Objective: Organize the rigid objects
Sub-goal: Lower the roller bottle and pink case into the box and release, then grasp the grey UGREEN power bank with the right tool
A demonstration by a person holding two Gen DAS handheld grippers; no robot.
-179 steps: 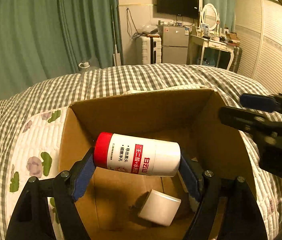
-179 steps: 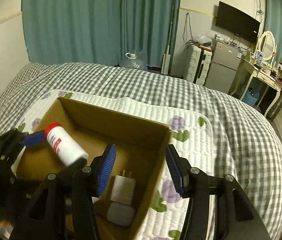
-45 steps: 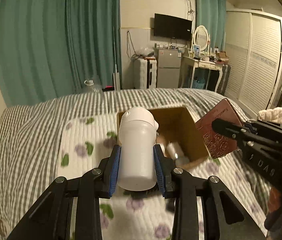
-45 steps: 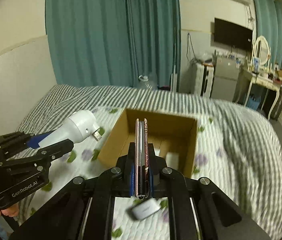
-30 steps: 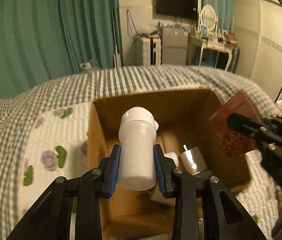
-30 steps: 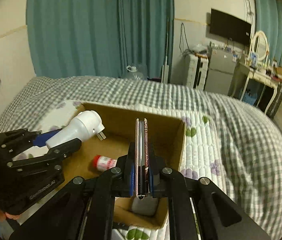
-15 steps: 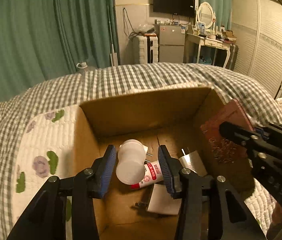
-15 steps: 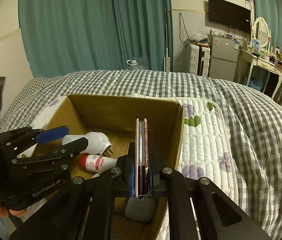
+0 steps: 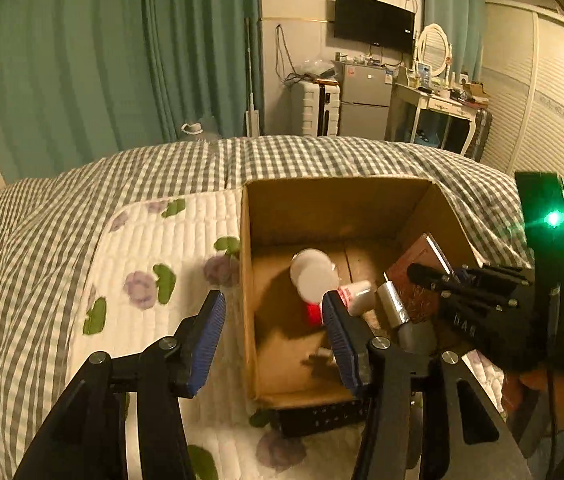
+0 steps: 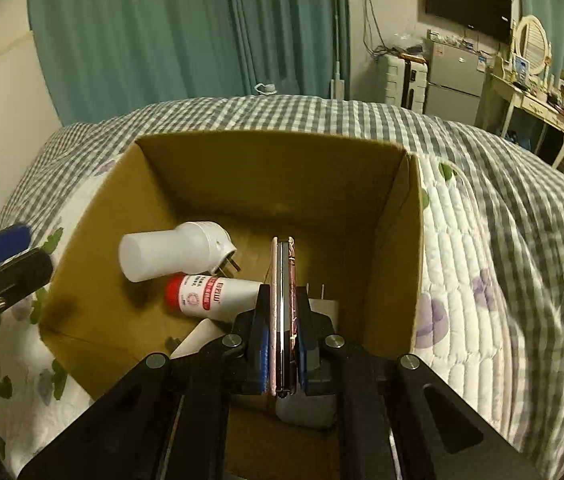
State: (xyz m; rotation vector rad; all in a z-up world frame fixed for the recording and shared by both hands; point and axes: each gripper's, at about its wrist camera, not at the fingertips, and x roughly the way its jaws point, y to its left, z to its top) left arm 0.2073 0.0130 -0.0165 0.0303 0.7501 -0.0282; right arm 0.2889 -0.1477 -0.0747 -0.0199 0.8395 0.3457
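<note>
An open cardboard box (image 9: 338, 196) (image 10: 266, 160) sits on the bed. In it lie a white plug-in device (image 10: 174, 250) (image 9: 314, 272), a white bottle with a red cap (image 10: 210, 294) (image 9: 354, 294) and white chargers (image 10: 322, 306). My left gripper (image 9: 272, 344) is open and empty, straddling the box's left wall. My right gripper (image 10: 282, 344) is shut on a thin pink-edged phone in a dark red case (image 10: 282, 300) (image 9: 418, 276), held on edge inside the box at its right side.
The box rests on a white quilted mat with flowers (image 9: 154, 256) over a grey checked bedspread (image 9: 42, 216). A black flat object (image 9: 318, 420) lies at the box's near edge. Green curtains, a fridge and a dressing table stand behind the bed.
My left gripper opened and let the white plug-in device drop into the box, then drew back to the left. My right gripper lowered the phone into the box.
</note>
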